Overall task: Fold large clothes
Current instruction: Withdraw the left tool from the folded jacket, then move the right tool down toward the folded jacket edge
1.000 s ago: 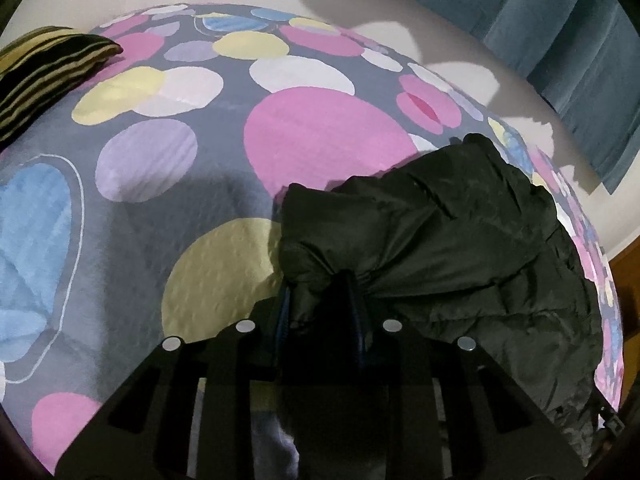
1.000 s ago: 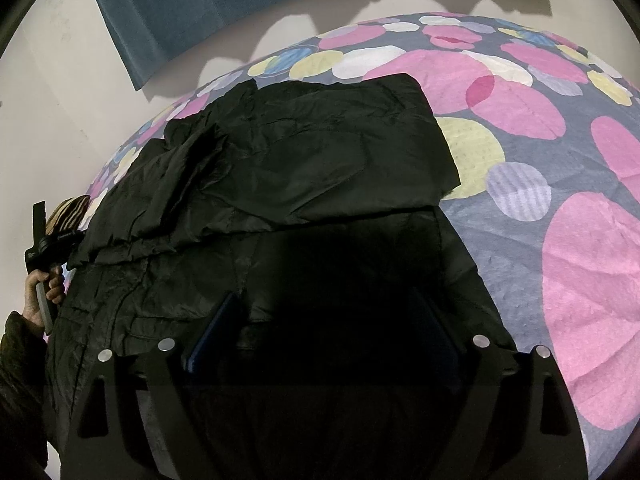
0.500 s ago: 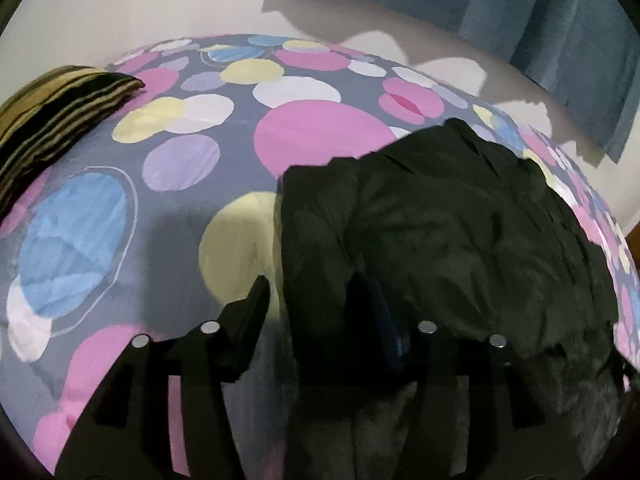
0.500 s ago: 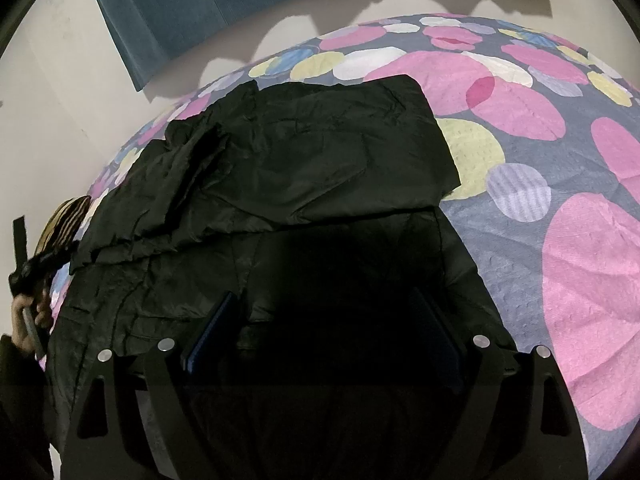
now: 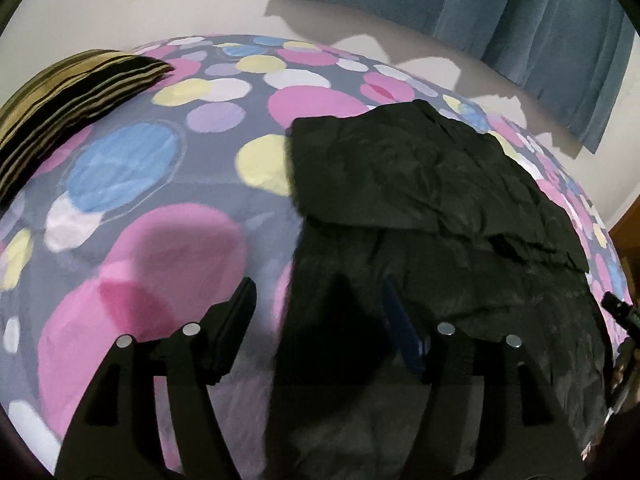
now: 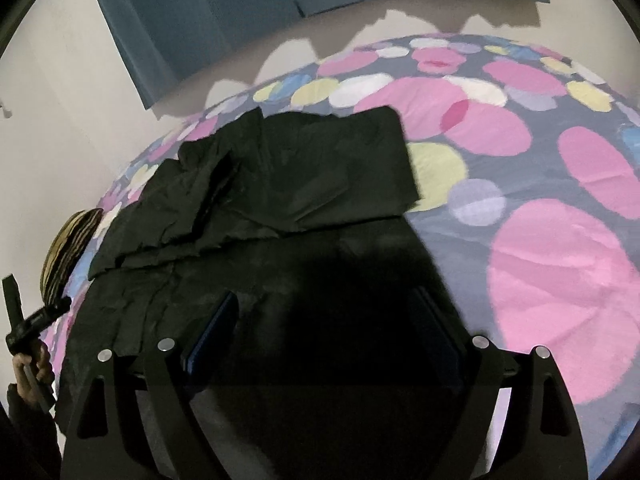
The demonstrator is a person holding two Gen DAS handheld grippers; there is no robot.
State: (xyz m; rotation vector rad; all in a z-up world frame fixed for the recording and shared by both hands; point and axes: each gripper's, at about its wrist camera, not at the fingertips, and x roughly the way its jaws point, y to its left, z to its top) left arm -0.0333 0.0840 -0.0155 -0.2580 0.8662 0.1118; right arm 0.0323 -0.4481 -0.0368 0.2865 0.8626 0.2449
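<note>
A large black jacket (image 5: 420, 184) lies spread on the bed, with its far part folded over as a flat flap (image 6: 320, 164). My left gripper (image 5: 316, 300) is open and empty above the jacket's near left edge, with nothing between its jaws. My right gripper (image 6: 324, 312) is open and empty above the jacket's near right part. The other gripper and the hand that holds it show at the left edge of the right wrist view (image 6: 24, 332).
The bed has a grey sheet with pink, yellow, blue and white circles (image 5: 132, 168). A brown striped pillow (image 5: 68, 92) lies at its far left corner. Blue curtains (image 5: 520, 20) hang on the pale wall behind. A wooden edge (image 5: 630, 224) shows at the right.
My left gripper was shut on a bunched jacket edge, then opened, let it go and drew back. The released part now lies flat as a fold. My right gripper pulled back slightly.
</note>
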